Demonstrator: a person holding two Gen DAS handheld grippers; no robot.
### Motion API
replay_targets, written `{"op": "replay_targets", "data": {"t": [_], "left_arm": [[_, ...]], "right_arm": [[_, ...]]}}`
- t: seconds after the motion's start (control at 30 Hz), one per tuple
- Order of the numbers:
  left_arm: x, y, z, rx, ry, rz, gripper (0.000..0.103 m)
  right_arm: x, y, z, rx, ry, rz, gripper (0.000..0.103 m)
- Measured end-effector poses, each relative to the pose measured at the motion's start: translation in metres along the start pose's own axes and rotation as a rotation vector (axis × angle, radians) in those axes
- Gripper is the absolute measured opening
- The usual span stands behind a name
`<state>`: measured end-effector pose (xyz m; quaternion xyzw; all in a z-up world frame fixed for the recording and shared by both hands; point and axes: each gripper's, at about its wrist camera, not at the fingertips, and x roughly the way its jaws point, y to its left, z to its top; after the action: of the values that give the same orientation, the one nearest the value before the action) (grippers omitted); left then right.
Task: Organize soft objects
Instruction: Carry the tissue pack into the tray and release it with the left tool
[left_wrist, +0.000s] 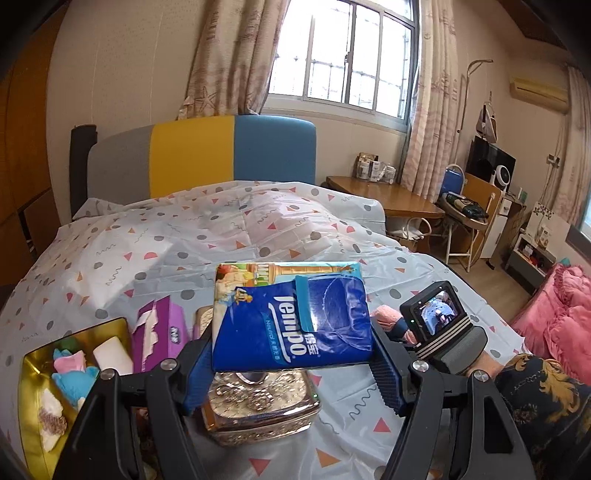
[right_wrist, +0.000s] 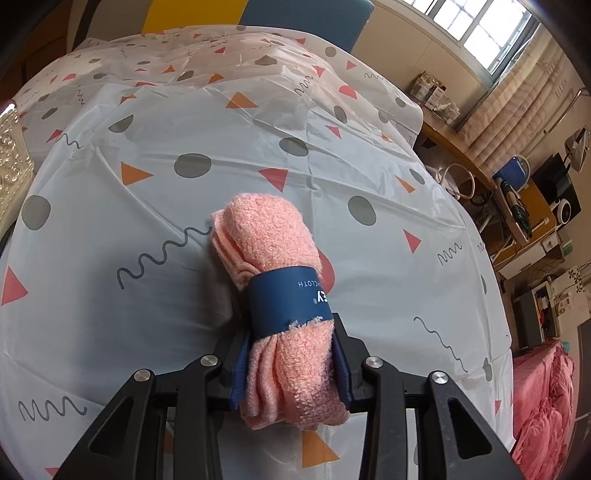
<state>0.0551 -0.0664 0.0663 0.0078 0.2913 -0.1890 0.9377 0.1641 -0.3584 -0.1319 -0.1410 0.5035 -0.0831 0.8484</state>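
The left tongs (left_wrist: 291, 365) are pinching a tissue pack (left_wrist: 291, 314), the right tongs (right_wrist: 291, 369) a towel (right_wrist: 277, 266), both awaiting the part-filled tray (left_wrist: 33, 417).

1. A lived-in home bedroom: a bed (left_wrist: 229, 229) under a plastic sheet printed with triangles and dots fills the middle, its padded headboard (left_wrist: 207, 155) in grey, yellow and blue.
2. Behind the headboard, patterned curtains (left_wrist: 229, 59) frame a barred window (left_wrist: 351, 55).
3. Past the bed's far right corner stands a wooden desk (left_wrist: 388, 195) cluttered with small boxes, beside a chair (left_wrist: 465, 221), a television (left_wrist: 491, 158) and a small fan (left_wrist: 504, 173).
4. A wall air conditioner (left_wrist: 539, 92) hangs high on the right; pink bedding (left_wrist: 561, 317) lies heaped below.
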Motion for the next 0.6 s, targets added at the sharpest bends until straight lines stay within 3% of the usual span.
{"op": "replay_targets", "data": {"t": [0.3, 0.43, 0.6], "left_arm": [[-0.019, 0.047, -0.011, -0.070, 0.005, 0.055, 0.073], [-0.027, 0.081, -0.009, -0.152, -0.001, 0.074, 0.073], [-0.034, 0.144, -0.023, -0.239, 0.011, 0.216, 0.073]], "right_arm": [[0.000, -0.001, 0.001, 0.016, 0.008, 0.005, 0.037], [0.000, 0.000, 0.001, 0.003, 0.003, -0.004, 0.037], [0.000, 0.001, 0.000, -0.005, 0.000, -0.006, 0.037]]}}
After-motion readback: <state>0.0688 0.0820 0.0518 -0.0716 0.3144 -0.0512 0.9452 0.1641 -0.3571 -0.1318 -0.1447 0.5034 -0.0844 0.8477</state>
